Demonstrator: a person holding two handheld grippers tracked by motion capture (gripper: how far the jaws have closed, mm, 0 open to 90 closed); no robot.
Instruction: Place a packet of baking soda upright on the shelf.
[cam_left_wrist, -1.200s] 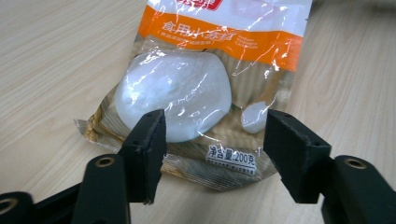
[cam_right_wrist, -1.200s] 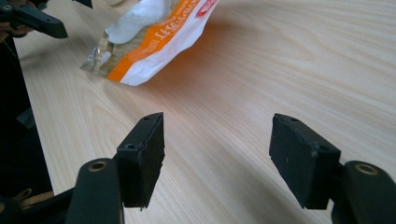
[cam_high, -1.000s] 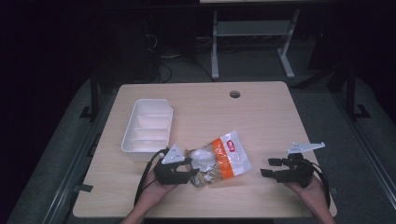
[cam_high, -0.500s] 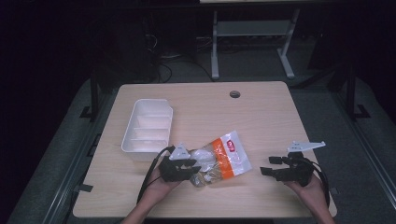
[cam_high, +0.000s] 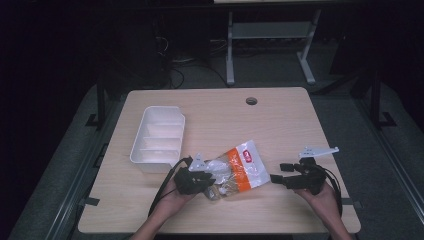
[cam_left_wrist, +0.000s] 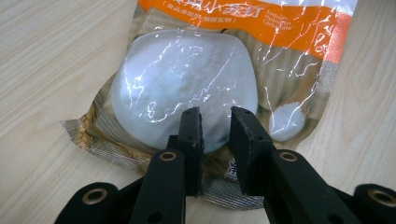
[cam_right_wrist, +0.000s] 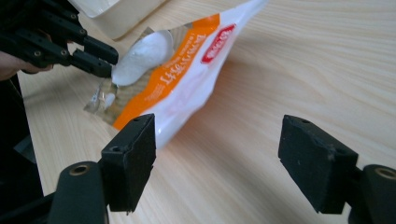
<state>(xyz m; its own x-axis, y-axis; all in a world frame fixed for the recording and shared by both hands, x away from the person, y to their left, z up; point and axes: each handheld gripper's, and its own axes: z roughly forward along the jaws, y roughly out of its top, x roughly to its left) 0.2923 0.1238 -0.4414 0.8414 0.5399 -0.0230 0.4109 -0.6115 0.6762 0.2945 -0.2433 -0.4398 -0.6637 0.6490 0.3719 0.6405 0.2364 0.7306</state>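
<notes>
Tray (cam_high: 157, 139) first, white and divided into compartments, near the table's (cam_high: 215, 112) left edge, its long side running away from the person. Just right of its near end sits the left gripper (cam_high: 209, 176), held in a hand close to the front edge. Its jaws have just been closing and now stand narrow — in the left gripper view they pinch the near seam of the bag (cam_left_wrist: 196, 88), beside the white lump inside it. The bag (cam_high: 235, 170) is clear film with an orange band and a red label; it lies near the front edge, about midway along it, slanting up and to the right from the left gripper, its far end tilted off the wood in the right gripper view (cam_right_wrist: 187, 74). Right again, near the front right corner, the right gripper (cam_high: 277, 173) points at the bag's right end — jaws spread wide, just opened a little further, nothing between them.
</notes>
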